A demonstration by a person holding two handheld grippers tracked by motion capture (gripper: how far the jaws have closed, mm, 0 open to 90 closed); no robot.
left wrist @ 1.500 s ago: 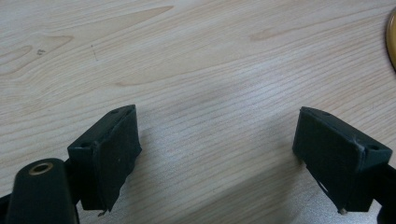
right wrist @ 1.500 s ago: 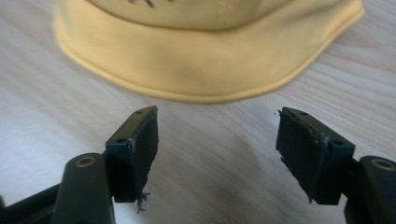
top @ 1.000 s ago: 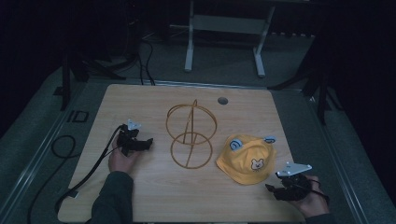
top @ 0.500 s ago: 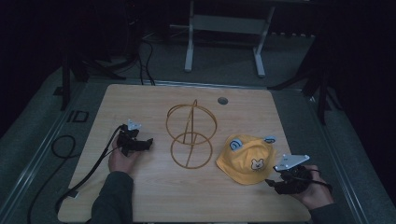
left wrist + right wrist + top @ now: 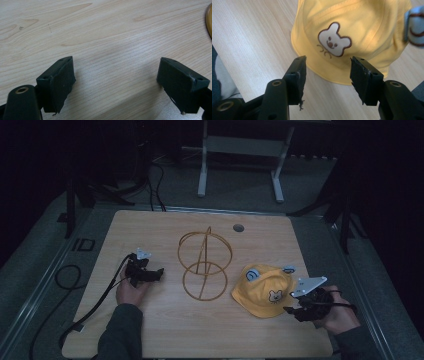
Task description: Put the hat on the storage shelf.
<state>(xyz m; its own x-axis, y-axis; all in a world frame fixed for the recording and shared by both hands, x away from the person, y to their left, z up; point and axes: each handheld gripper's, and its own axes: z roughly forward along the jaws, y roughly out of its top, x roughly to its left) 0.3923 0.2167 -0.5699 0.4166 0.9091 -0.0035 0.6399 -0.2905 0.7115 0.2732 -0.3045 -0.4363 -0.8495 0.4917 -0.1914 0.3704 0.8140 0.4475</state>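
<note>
Hat [image 5: 265,290] right of wire stand [image 5: 204,265]

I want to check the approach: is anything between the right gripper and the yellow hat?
Nothing visible. The right gripper has its jaws open straight at the brim of the yellow hat, with bare table between.

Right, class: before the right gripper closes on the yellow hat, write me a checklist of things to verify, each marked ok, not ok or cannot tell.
1. Right gripper open: ok, jaws spread.
2. Right gripper lined up with the hat brim: ok, brim edge lies just ahead of the gap.
3. Brim already between the jaws: not ok, it sits in front of them.
4. Left gripper clear of the hat: ok, open over bare table.
5. Wire stand apart from the hat: ok.
6. Hat lying flat on the table: cannot tell.
</note>
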